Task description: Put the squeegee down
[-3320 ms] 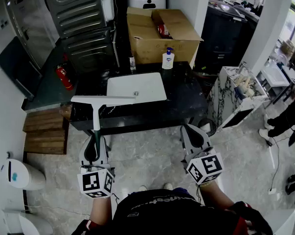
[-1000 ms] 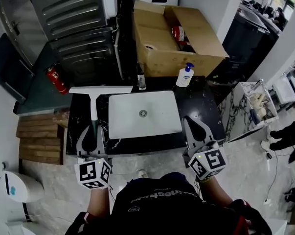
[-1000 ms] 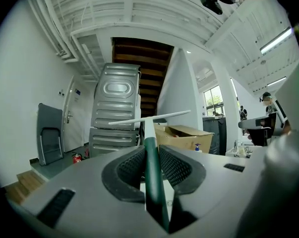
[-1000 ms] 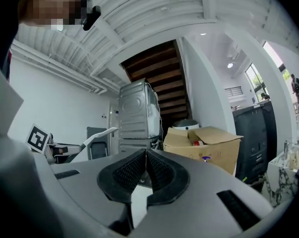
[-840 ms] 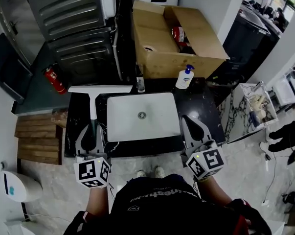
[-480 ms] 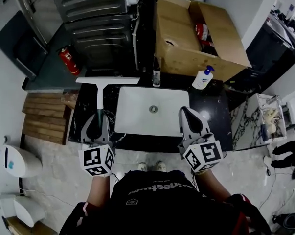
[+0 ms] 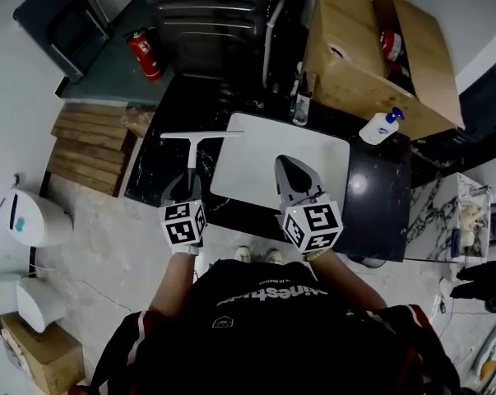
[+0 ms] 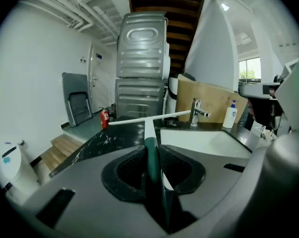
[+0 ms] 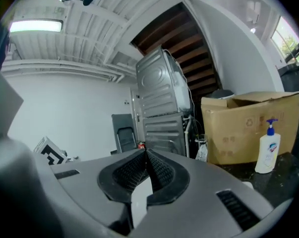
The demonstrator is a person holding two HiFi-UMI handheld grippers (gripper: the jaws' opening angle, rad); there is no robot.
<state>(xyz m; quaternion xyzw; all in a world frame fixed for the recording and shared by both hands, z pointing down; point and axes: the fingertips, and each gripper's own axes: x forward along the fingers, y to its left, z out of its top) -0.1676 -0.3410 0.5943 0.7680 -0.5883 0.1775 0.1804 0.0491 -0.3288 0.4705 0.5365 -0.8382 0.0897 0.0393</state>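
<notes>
The squeegee (image 7: 200, 136) has a long white blade and a dark green handle. My left gripper (image 7: 187, 186) is shut on that handle, and the blade hangs crosswise over the black counter (image 7: 159, 155) just left of the white sink (image 7: 248, 151). In the left gripper view the handle (image 8: 150, 155) runs straight out between the jaws of the left gripper (image 8: 151, 150), with the blade (image 8: 132, 120) level above the counter; I cannot tell if it touches. My right gripper (image 7: 289, 164) is over the sink, and its view shows the right gripper (image 9: 146, 153) shut, holding nothing.
A faucet (image 7: 299, 105) and a soap bottle (image 7: 379, 127) stand behind the sink, with an open cardboard box (image 7: 371, 56) beyond them. A red fire extinguisher (image 7: 145, 54), wooden steps (image 7: 87, 146) and a white bin (image 7: 30, 220) are on the left.
Both grippers have come down toward the counter. The squeegee rode along in the left gripper and now hangs lower beside the sink. The right gripper has shifted left over the basin.
</notes>
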